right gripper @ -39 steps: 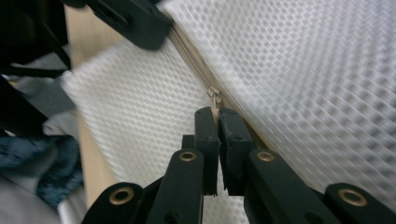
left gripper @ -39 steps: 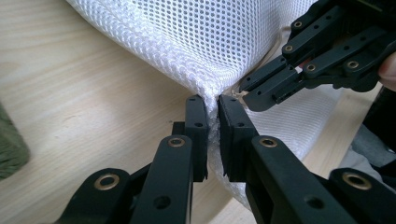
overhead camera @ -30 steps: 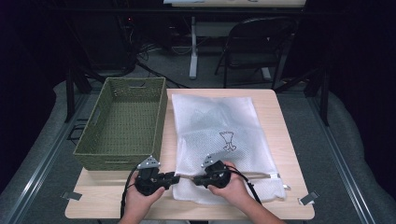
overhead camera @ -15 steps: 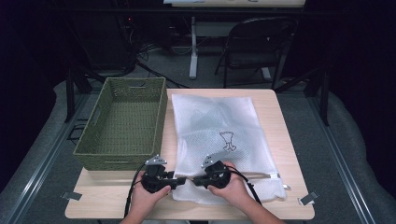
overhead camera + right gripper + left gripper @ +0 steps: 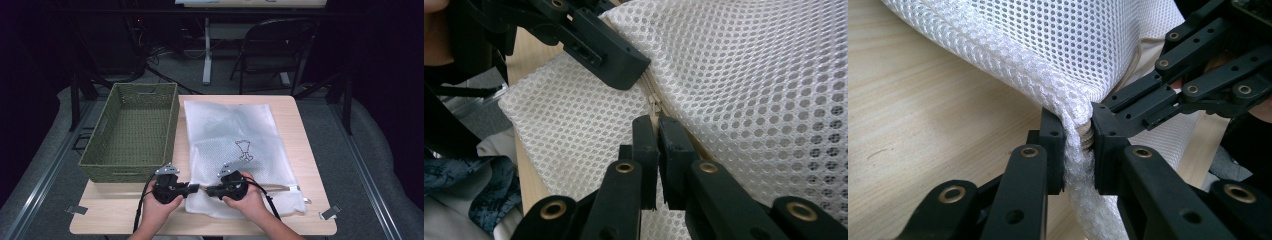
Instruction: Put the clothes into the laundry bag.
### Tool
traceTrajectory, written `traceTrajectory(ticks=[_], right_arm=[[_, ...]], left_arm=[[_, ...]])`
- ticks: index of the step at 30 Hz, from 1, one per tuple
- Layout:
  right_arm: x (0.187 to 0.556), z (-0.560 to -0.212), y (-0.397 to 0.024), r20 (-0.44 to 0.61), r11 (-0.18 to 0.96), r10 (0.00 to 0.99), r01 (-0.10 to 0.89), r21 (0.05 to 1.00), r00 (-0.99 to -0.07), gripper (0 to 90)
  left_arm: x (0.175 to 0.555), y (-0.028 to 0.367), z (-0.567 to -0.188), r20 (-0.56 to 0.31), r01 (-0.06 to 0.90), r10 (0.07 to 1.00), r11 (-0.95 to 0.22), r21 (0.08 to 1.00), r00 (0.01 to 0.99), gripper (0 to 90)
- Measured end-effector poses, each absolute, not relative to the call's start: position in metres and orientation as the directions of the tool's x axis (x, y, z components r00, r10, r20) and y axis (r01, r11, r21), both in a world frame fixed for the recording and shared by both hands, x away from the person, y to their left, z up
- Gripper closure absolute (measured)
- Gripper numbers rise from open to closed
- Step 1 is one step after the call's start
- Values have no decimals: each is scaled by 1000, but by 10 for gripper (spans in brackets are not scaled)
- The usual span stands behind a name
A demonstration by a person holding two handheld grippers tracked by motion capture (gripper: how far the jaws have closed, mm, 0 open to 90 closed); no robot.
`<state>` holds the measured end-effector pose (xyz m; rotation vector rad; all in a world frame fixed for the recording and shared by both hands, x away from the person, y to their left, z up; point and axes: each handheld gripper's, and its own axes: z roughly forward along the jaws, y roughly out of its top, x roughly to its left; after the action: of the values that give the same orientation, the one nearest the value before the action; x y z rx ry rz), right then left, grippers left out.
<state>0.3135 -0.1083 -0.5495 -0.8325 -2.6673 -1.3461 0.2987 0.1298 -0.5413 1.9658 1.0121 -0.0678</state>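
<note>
The left gripper [image 5: 1079, 145] has just been closing and is clamped on the bunched corner of one white mesh bag [image 5: 1058, 55]. The right gripper [image 5: 657, 131] is pinched shut on the bag's zip [image 5: 653, 102]; the pull itself is hidden between the jaws. The bag is laid on one table [image 5: 300, 130], beside one green basket [image 5: 131, 131]. The bag's contents are hard to make out.
</note>
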Motion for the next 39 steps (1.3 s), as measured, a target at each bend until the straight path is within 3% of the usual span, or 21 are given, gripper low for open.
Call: traceTrajectory(ticks=[21, 39], right_arm=[[323, -549, -113, 397, 340, 467, 575, 744, -790, 854], [323, -545, -109, 375, 379, 481, 573, 727, -793, 869]], left_arm=[[299, 128, -537, -417, 664, 609, -254, 703, 675, 815], [298, 129, -537, -384, 653, 626, -274, 706, 679, 812]])
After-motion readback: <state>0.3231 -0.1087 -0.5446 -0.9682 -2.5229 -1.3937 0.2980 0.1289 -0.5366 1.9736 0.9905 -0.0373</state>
